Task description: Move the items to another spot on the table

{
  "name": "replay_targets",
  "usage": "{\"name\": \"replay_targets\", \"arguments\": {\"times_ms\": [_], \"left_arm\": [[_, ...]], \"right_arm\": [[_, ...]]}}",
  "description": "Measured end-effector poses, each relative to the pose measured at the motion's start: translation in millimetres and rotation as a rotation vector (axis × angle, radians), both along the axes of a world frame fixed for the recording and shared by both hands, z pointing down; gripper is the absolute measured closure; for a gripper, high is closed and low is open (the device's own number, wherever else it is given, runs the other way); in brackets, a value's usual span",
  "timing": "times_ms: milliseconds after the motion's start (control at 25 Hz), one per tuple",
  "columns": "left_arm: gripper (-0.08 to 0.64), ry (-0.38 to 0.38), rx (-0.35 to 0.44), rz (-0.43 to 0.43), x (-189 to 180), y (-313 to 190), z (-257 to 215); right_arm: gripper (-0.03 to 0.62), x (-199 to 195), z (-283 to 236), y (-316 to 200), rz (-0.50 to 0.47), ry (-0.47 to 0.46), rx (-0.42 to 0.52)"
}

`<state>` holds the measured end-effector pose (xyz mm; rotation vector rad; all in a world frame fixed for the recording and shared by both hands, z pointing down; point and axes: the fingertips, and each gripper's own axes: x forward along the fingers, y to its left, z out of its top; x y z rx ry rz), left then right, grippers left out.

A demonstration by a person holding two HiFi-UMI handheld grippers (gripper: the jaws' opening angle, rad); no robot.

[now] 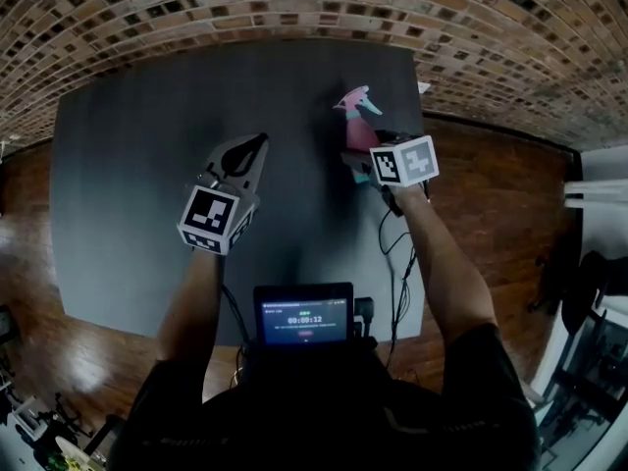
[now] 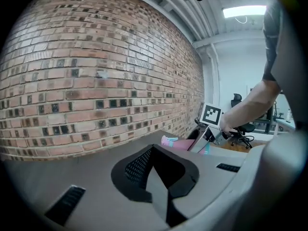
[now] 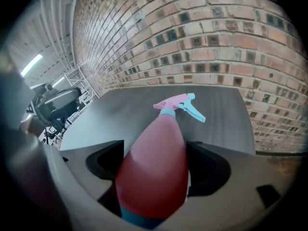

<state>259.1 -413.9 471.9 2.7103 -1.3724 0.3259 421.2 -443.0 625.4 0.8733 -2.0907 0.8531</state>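
A pink spray bottle (image 1: 354, 108) with a teal trigger and teal base is at the back right of the dark table (image 1: 137, 165). My right gripper (image 1: 359, 157) is shut on its body (image 3: 159, 134), one pad against each side, with the nozzle pointing away from me. I cannot tell whether the bottle rests on the table. My left gripper (image 1: 255, 149) hovers over the table's middle, shut with nothing between its pads (image 2: 139, 167). In the left gripper view the bottle (image 2: 177, 143) and the right gripper's marker cube (image 2: 211, 114) show to the right.
A small screen (image 1: 304, 314) sits at the table's front edge, with cables (image 1: 397, 253) trailing off the right side. A brick wall (image 1: 314, 8) runs behind the table. Wooden floor (image 1: 510, 204) and office chairs (image 2: 237, 100) lie to the right.
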Motion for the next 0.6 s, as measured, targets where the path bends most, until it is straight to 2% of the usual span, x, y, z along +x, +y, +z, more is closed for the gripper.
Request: {"name": "replay_targets", "arguments": {"times_ms": [320,600], "left_arm": [[0.563,0.003,-0.079,-0.02,-0.7,-10.4,31.6],[0.563,0.011,-0.081,-0.023,6.3,-10.9,32.9]], "right_arm": [[0.176,-1.7,32.8,-6.4,-0.024,0.041,-0.096],[0.17,-3.8,34.5,-9.6,-0.031,0.04,-0.146]]}}
